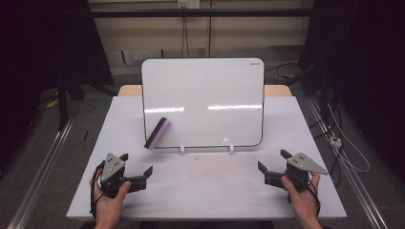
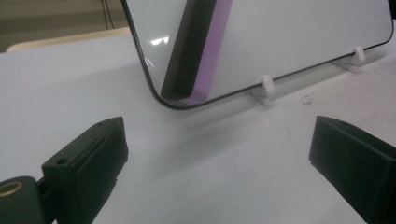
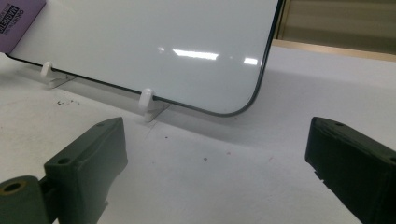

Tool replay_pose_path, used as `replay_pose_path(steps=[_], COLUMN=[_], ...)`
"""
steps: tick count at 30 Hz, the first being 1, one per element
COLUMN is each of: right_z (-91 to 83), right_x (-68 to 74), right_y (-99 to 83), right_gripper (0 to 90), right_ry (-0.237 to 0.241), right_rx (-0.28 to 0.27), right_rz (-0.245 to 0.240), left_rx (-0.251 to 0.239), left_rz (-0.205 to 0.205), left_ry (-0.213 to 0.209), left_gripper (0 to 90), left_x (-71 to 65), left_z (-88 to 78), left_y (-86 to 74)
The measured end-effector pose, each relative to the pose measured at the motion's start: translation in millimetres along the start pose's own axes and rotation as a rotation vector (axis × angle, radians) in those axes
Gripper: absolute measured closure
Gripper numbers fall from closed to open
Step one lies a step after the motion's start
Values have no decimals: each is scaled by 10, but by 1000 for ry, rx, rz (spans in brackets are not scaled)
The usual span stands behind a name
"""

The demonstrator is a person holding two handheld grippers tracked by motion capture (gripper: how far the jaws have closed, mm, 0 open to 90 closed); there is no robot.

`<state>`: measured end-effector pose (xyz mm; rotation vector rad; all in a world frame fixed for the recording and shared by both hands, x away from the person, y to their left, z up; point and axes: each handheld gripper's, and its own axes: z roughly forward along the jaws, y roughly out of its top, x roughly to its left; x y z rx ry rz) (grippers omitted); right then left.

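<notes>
High view first: the left gripper (image 1: 139, 167) sits low on the near left of the table (image 1: 210, 191), jaws spread wide with nothing between them, held by a left hand (image 1: 109, 195) whose forearm is cut off by the bottom edge. The right gripper (image 1: 273, 161) mirrors it on the near right, jaws also wide and empty, in a right hand (image 1: 302, 193) likewise cropped at the bottom. Both rest well apart from each other.

Beyond them a whiteboard (image 1: 205, 100) stands tilted back on two small white clips (image 1: 183, 149). An eraser (image 1: 157, 133), black on one side and purple on the other, leans against the board's lower left corner, its bottom end at the frame.

Left gripper view puts the eraser (image 2: 198, 51) ahead between the spread jaws, its top cut off by the upper edge. Right gripper view catches only a purple corner of the eraser (image 3: 18, 21) at top left; the print on it is too small to read. The board's face shows light glare, and small dark specks dot the table near the clips. The room around the table is too dark to make out.
</notes>
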<state>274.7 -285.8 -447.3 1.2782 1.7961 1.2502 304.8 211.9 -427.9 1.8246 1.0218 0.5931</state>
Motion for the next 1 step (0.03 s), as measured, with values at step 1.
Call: replay_pose_path(steps=[1], right_z=[0], right_x=[0], right_y=[2], right_gripper=[53], right_ry=[1], right_rx=[0], right_rz=[-1], left_rx=[-2], left_rz=[3], left_ry=[4], left_gripper=[42], left_x=[4], left_z=[3], left_y=[2])
